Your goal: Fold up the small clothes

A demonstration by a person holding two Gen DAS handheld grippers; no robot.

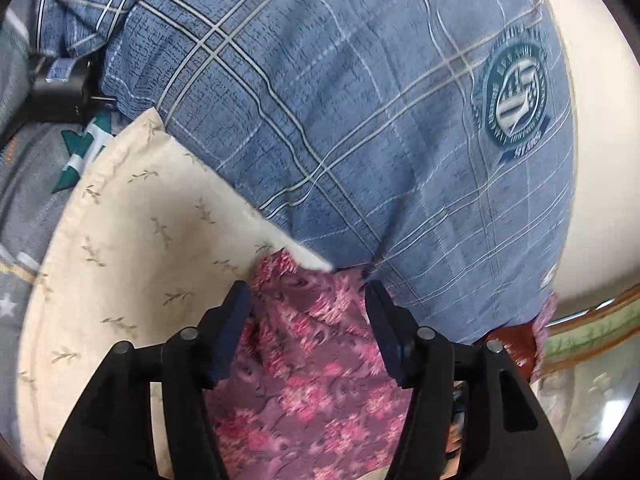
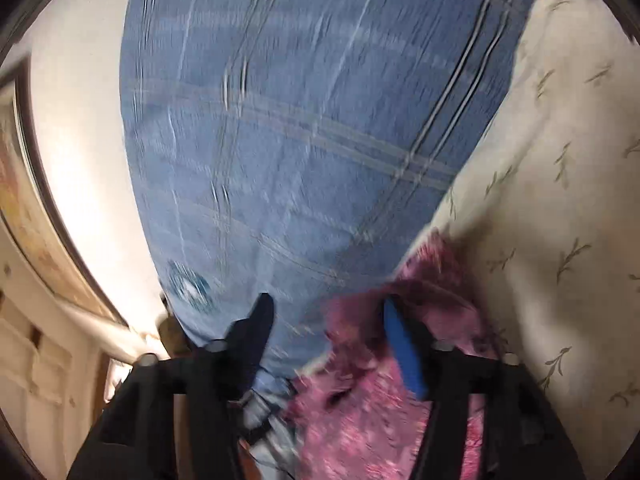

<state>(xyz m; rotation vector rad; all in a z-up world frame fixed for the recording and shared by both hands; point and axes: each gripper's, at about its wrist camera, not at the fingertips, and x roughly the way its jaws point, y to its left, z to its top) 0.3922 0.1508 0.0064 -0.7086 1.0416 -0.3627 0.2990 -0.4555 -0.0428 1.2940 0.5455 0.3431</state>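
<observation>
A blue plaid garment (image 1: 340, 120) fills most of what lies ahead of both pairs of fingers, spread wide and reaching well beyond the fingertips; a round dark-green crest (image 1: 514, 98) is printed on it, off to the right of the left gripper's fingers. Under it lies a cream cloth with small leaf sprigs (image 1: 132, 240), showing to the left of the left gripper's fingers and to the right of the right gripper's. A pink floral fabric (image 1: 312, 360) is bunched nearest of all, running between the left fingers and under the blue garment's near edge. A grey piece with teal and white markings (image 1: 48, 184) lies beyond the cream cloth at far left.

The left gripper (image 1: 308, 300) has its fingers spread wide, straddling the pink fabric without pinching it. The right gripper (image 2: 328, 312) is likewise parted, one finger over the blue garment's hem, the other over the pink fabric (image 2: 380, 420); that view is motion-blurred.
</observation>
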